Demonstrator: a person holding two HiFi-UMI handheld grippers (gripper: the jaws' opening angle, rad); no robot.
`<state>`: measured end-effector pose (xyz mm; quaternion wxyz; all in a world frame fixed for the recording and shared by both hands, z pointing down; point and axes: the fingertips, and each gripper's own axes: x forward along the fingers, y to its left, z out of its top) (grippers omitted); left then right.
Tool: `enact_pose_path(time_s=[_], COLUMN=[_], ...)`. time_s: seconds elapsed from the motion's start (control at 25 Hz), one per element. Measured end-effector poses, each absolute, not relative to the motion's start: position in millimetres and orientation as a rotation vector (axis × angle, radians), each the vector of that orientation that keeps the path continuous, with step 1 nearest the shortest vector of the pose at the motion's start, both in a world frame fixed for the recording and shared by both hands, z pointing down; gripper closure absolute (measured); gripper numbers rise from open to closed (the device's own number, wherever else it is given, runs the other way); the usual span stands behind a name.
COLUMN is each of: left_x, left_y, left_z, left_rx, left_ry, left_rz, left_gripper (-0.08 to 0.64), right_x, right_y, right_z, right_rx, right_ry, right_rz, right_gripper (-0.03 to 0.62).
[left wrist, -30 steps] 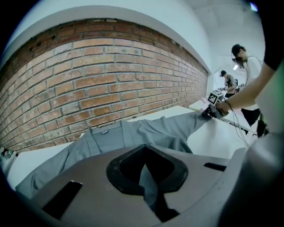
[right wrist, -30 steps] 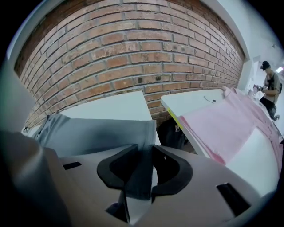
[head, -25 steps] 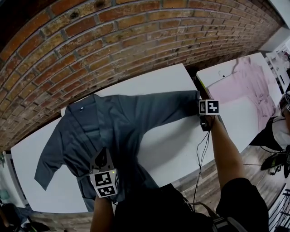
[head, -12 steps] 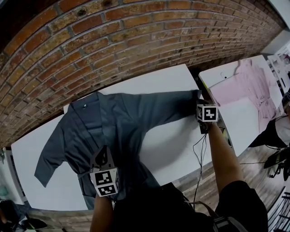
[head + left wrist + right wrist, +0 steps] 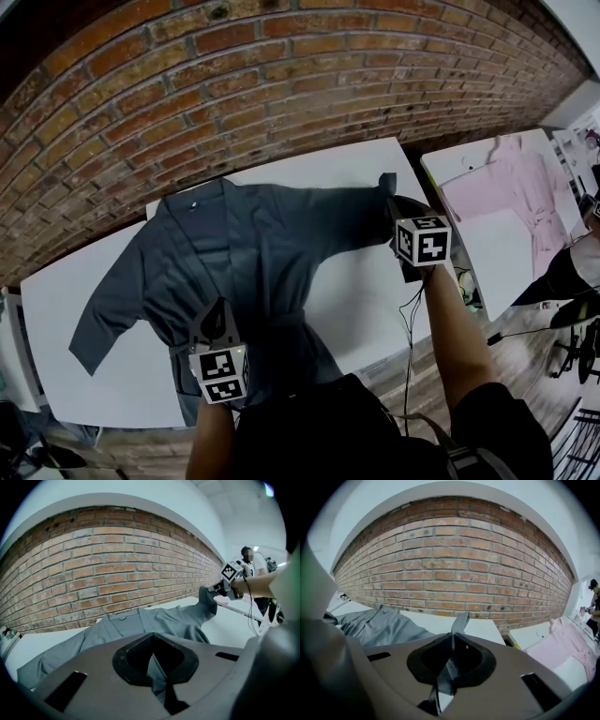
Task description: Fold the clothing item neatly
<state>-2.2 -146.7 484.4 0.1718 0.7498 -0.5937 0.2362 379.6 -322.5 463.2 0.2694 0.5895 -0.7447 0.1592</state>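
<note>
The grey robe (image 5: pixel 253 234) lies spread on the white table (image 5: pixel 370 300), collar far. At its near middle, the left gripper (image 5: pixel 220 312) is clamped tight on fabric. The right gripper (image 5: pixel 394 204), whose jaws have just been closing, pinches the right cuff (image 5: pixel 386 185), held off the table.

A: Robe (image 5: pixel 234 244) colour?
B: Plain slate grey. Table (image 5: pixel 366 291): white. Brick wall (image 5: pixel 281 75), 12 o'clock: red-brown, pale mortar lines.
A: At 3 o'clock?
B: Pink garment (image 5: pixel 516 178). Marker cubes (image 5: pixel 221 375) (image 5: pixel 423 240): black-and-white squares.
</note>
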Motion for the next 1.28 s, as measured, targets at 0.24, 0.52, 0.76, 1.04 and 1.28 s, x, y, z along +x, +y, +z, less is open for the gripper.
enact_pose_path(time_s=[0.24,0.52,0.76,1.04,1.28], left_x=[-50.1,-114.8,-155.4,-202.1,-225.8], left_y=[-125.7,-110.1,-92.9,-79.6,-78.4], left_z=[484.8,482.5,485.1,492.6,500.4], left_rx=[2.091,2.028,1.990,1.941,1.927], left_ry=[-1.715,-1.766,-1.789,-1.801,-1.795], left_rz=[0.632,0.555,0.546,0.558,0.561], left_gripper=[0.561,0.561,0.561,0.561,0.561], right_x=[279.5,162.3,76.1,4.6,-17.5], right_y=[-310.3,-304.4,-304.8,-306.2,-304.8], right_z=[433.7,423.8,455.7,521.9,564.0], right_rx=[1.513,1.470,1.402,1.354,1.361], right_ry=[-2.119,-2.221,-2.236,-2.139,-1.999], right_rz=[0.388,0.391,0.469,0.515,0.486], right_gripper=[0.569,0.569,0.569,0.569,0.569])
